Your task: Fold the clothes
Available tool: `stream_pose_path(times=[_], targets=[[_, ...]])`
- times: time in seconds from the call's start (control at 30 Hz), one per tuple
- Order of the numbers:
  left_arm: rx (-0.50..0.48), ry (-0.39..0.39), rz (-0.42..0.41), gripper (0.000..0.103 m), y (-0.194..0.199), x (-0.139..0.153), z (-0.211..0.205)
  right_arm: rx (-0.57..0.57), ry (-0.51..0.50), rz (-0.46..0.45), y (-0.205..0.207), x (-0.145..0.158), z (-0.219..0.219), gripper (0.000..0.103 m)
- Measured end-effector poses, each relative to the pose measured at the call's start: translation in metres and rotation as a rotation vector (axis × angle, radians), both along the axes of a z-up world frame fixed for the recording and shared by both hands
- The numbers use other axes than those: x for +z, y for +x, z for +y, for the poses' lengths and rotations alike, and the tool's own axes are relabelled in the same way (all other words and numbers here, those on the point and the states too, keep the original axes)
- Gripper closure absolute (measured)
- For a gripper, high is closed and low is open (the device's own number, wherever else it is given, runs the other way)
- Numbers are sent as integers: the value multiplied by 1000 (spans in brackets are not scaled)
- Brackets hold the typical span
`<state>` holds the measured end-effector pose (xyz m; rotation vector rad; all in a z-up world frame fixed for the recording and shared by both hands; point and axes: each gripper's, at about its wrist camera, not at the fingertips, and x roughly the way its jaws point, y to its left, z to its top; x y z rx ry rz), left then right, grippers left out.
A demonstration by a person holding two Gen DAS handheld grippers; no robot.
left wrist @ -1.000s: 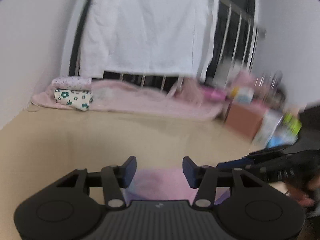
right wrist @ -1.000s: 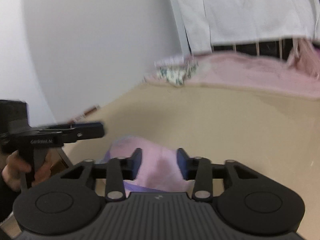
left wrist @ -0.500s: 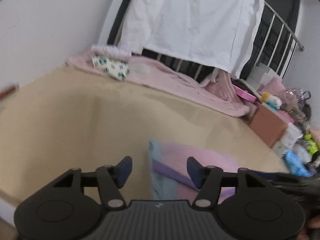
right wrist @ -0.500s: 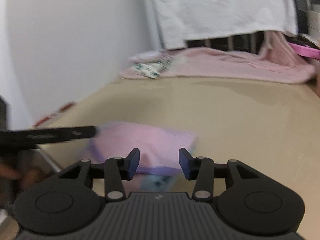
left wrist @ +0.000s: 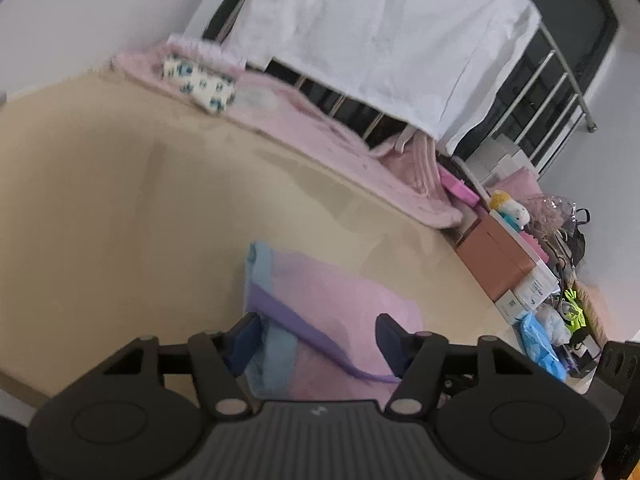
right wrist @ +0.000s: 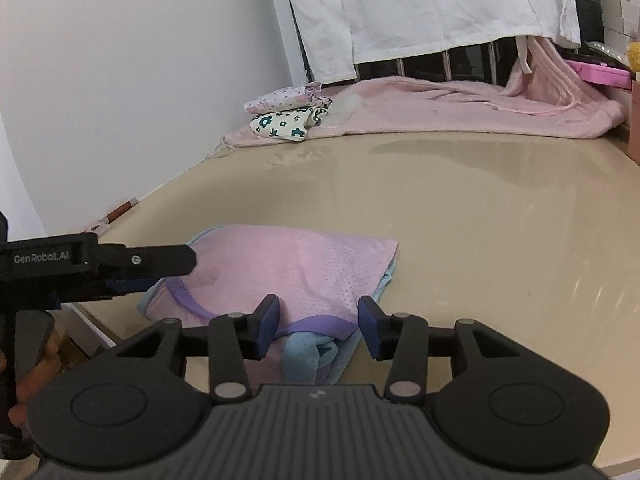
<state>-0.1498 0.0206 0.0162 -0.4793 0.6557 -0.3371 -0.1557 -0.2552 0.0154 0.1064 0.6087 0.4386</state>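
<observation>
Our right hand-held gripper [right wrist: 318, 326] hangs wide open just above the near edge of the pink mesh garment with purple trim and pale blue lining [right wrist: 288, 268], gripping nothing. Our left hand-held gripper [left wrist: 318, 338] is equally spread and empty over the same garment's near edge; from the right wrist view its black arm reaches in beside the cloth's left corner.

A second ago the garment sat bunched between the jaws and partly lifted; now it lies flat as a compact folded packet on the beige counter [right wrist: 460, 208], near the front edge, and both grippers have drawn back from it. We judge this fold finished and released, so the piece is likely ready to join the stacked floral folded cloths [right wrist: 290, 114] far back on the pink towel [right wrist: 460, 108].

The garment's nearest edge is hidden under both gripper bodies, so we cannot tell whether the blue lining is tucked neatly. The left view is blurred, and the clutter of boxes [left wrist: 504, 256] at the right is hard to make out.
</observation>
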Motion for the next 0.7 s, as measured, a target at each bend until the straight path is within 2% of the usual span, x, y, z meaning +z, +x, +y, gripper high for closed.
stream_pose_path(times=[0.1,0.17,0.2,0.3,0.33,0.37,0.4,0.43,0.47,0.5,0.57,0.63,0.7], targets=[[4,-27,13,62,4,-2,2,-6,-1,-3,-2,1,0,59],[22,-70,19,89,3,-4,9,-9,-3,-4,-3,1,0,59],[20,-71,23,92,4,-5,10,-9,-4,-4,-3,1,0,59],[11,-62,44,92,4,-8,12,-3,-7,0,-2,0,3,59],[6,-66,44,88,1,-6,14,-2,-15,0,-2,0,4,59],[1,-71,44,75,-1,-4,16,-3,-22,-2,-3,2,4,59],[6,-67,35,68,-4,0,18,-5,-28,-7,-4,5,4,59],[11,-62,25,53,-7,5,20,-7,-28,-11,-6,7,2,58],[24,-31,0,43,-7,9,19,-13,-20,-8,-6,10,0,54],[38,2,-27,40,-7,14,17,-23,-10,6,-5,11,-3,54],[47,88,-29,39,2,19,8,-44,12,45,1,10,-5,54],[16,130,-11,42,9,18,-2,-52,11,68,5,7,-2,54],[-27,176,-7,63,13,16,-13,-55,5,81,7,5,3,54]])
